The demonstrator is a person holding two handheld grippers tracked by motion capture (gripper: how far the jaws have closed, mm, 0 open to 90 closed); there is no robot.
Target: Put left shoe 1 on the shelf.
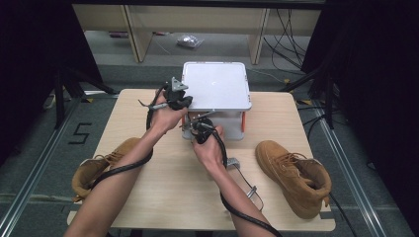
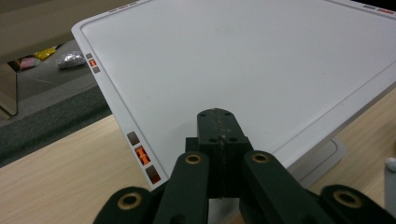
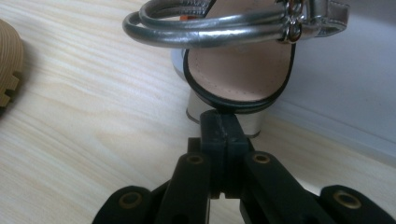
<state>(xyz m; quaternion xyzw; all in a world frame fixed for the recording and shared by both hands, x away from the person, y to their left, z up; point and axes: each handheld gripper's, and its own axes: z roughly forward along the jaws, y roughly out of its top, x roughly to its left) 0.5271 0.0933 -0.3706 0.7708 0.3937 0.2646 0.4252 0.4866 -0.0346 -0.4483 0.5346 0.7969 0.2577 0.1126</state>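
Observation:
A small white rack (image 1: 215, 85) with orange posts stands at the back middle of the wooden table. My left gripper (image 1: 186, 101) is shut and empty. Its tips (image 2: 218, 114) lie over the front left edge of the rack's flat white top (image 2: 243, 60). My right gripper (image 1: 196, 125) is at the rack's front, lower down, also shut with nothing in it. Its tips (image 3: 222, 116) are right at the back of the heel of a silver strappy sandal (image 3: 238, 70). That sandal has a tan insole and a block heel resting on the table.
A tan boot (image 1: 296, 175) lies on the right of the table; another tan boot (image 1: 101, 165) is at the left edge, its sole (image 3: 7, 70) off to my right gripper's left. A second silver sandal (image 1: 246, 183) lies beside my right forearm. Cables and desk legs stand beyond the table.

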